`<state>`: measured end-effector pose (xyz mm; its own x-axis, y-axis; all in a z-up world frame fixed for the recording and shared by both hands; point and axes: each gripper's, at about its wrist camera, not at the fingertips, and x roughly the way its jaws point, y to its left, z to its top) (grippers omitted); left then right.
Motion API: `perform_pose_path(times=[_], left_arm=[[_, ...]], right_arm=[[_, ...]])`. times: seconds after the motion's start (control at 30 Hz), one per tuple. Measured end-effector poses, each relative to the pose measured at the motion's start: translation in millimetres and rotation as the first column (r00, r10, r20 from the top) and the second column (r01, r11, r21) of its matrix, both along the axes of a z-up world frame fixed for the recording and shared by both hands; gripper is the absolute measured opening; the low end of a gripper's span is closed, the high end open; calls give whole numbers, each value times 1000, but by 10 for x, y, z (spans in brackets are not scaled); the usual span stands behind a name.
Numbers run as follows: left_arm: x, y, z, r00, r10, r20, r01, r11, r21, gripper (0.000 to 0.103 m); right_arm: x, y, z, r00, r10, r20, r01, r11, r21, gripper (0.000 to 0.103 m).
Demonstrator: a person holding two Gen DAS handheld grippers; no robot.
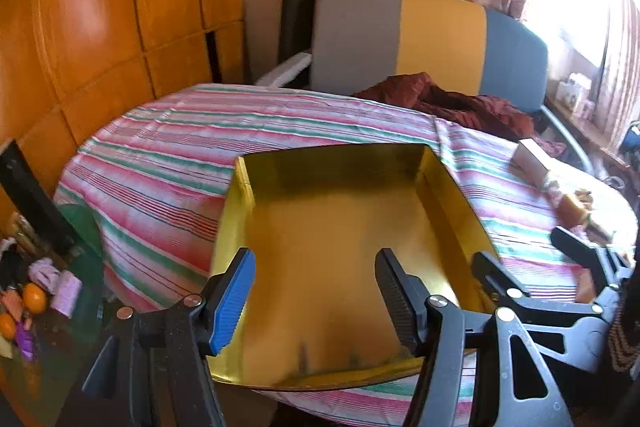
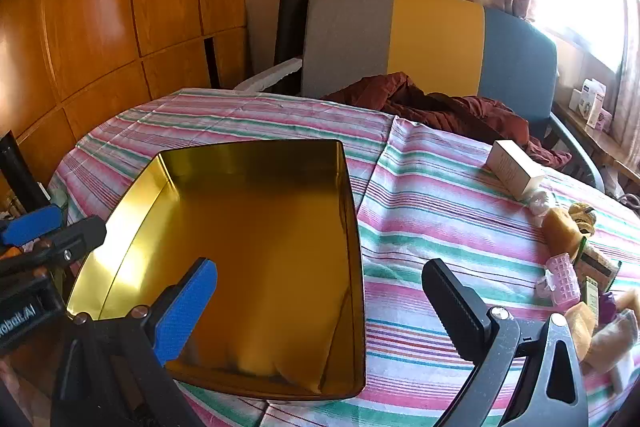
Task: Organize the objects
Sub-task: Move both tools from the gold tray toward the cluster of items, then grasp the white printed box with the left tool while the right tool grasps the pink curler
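A: Left wrist view, centre frame: gold tin tray [image 1: 340,239], open top, nothing inside, sitting on the striped cloth [image 1: 168,155]. Left gripper [image 1: 316,291] hangs over its near end, jaws spread, nothing between them.

B: Right wrist view agrees. Tray [image 2: 256,259] sits left of centre. Right gripper [image 2: 324,303] jaws spread wide; blue finger over the tray floor, black finger over the cloth [image 2: 440,211] right of the tray wall. Pads touch nothing.

A: Right gripper [image 1: 528,263] shows at my right edge, just beside the tray's right wall.

B: Loose items, right side of my frame: white carton [image 2: 514,167] lying on the cloth, pink hair roller [image 2: 562,277] lower down, tan soft pieces [image 2: 560,231] around it. All well apart from the tray.

A: Carton [image 1: 530,157] visible upper right for me too.

B: Upper centre: dark red garment [image 2: 440,107] heaped at the cloth's far edge, against a grey-yellow-blue chair back [image 2: 432,39].

A: Lower left corner: two oranges [image 1: 34,297] on a dark surface, off the cloth.
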<state>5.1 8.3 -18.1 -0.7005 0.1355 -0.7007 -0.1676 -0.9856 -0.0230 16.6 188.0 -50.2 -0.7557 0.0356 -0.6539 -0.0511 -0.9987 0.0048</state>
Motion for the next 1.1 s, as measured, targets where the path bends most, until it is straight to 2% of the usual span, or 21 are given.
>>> perform_pose_path(times=[0.1, 0.4, 0.5, 0.73, 0.97, 1.1], left_arm=[[-13, 31, -6, 1000, -25, 12, 24, 999, 24, 63], [-58, 196, -38, 999, -53, 9, 53, 998, -33, 63], [-65, 226, -24, 997, -75, 11, 76, 997, -21, 64], [-151, 427, 48, 988, -153, 1, 153, 988, 7, 79], [-317, 809, 119, 963, -269, 29, 268, 963, 40, 82], [-506, 1153, 113, 929, -352, 112, 346, 935, 71, 82]], right_arm=[[-10, 46, 5, 1000, -4, 2, 4, 1000, -5, 103], [-25, 286, -18, 998, -61, 7, 61, 998, -25, 103], [-22, 413, -15, 996, -88, 7, 88, 996, -28, 103], [37, 821, 10, 985, -171, 5, 171, 985, -28, 103], [164, 1307, 141, 964, -265, -14, 265, 964, -6, 103], [299, 1665, 232, 944, -329, -25, 330, 944, 14, 103]])
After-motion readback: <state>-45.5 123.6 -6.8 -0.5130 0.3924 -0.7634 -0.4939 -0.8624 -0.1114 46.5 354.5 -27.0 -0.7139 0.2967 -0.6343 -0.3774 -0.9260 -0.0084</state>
